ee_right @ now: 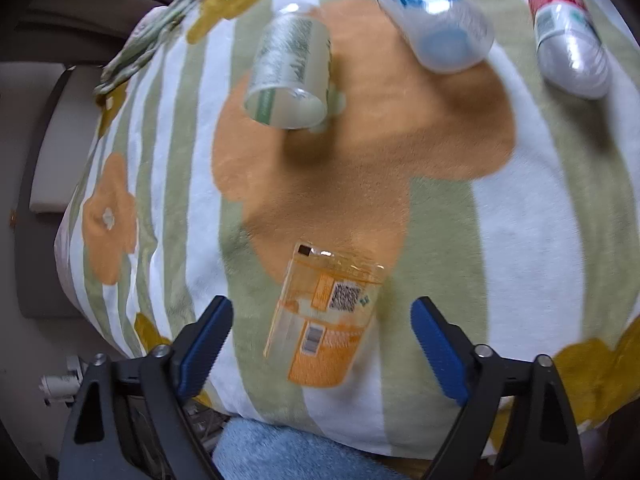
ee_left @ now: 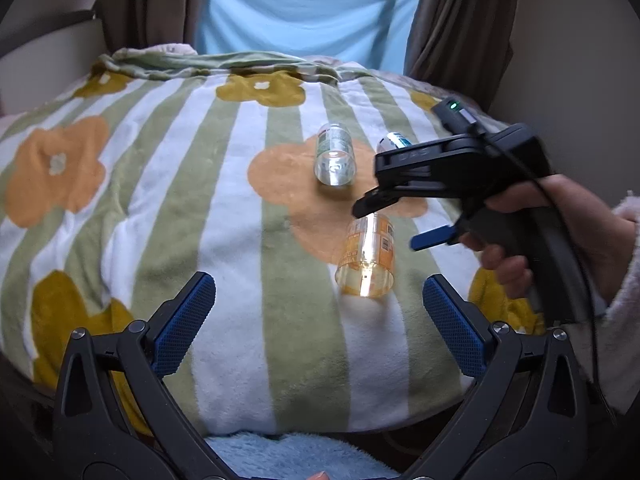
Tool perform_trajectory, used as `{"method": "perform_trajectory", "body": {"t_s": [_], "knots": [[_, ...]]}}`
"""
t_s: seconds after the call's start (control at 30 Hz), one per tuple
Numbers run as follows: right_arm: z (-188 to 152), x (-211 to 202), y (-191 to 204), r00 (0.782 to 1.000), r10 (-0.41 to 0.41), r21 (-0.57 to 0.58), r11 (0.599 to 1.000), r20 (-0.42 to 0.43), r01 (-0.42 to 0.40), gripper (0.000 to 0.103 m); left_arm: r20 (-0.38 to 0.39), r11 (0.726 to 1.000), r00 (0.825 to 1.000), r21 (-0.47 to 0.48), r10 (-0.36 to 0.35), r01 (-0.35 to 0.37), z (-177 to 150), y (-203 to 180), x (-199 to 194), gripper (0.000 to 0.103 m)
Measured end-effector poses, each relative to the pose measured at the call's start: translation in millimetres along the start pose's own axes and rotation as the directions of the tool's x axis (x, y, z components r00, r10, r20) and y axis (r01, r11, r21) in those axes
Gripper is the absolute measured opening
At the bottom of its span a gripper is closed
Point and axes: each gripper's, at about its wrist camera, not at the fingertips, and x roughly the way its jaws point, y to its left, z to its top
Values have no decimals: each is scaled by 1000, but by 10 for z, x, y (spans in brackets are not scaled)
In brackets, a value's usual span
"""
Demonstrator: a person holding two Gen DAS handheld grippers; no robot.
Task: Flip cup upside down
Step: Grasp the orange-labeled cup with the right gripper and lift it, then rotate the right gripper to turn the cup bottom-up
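A clear cup with an orange label [ee_left: 367, 261] [ee_right: 326, 316] lies on its side on the striped flower blanket [ee_left: 224, 208] [ee_right: 520, 240]. My right gripper [ee_right: 320, 332] is open and hovers just above it, with the cup between the blue fingers [ee_right: 204, 340]. The right gripper also shows in the left wrist view [ee_left: 390, 222], held by a hand just over the cup's far end. My left gripper [ee_left: 320, 320] is open and empty, nearer than the cup and apart from it.
A clear cup with a green label [ee_left: 334, 158] [ee_right: 290, 72] lies on its side farther back. A blue-labelled one [ee_left: 394, 142] [ee_right: 436, 16] and a red-labelled one [ee_right: 568, 32] lie to the right. Curtains [ee_left: 460, 24] hang behind the bed.
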Motion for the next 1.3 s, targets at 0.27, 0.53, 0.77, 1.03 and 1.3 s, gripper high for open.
{"method": "perform_trajectory", "body": {"t_s": [0.27, 0.53, 0.77, 1.03, 1.3], "knots": [[66, 222, -33, 998, 17, 65, 998, -52, -13, 69, -5, 1000, 1000, -3, -13, 13, -10, 55, 24, 103], [60, 125, -34, 999, 39, 30, 999, -12, -39, 57, -14, 999, 1000, -27, -24, 24, -23, 68, 59, 103], [-461, -331, 384, 868, 78, -443, 880, 491, 171, 57, -15, 998, 999, -57, -37, 36, -41, 108, 87, 103], [-768, 136, 326, 771, 135, -554, 772, 623, 312, 57, -27, 993, 999, -114, -42, 39, -71, 212, 168, 103], [-912, 139, 229, 776, 150, -608, 717, 613, 342, 57, -54, 992, 997, -119, -55, 48, -84, 203, 249, 103]]}}
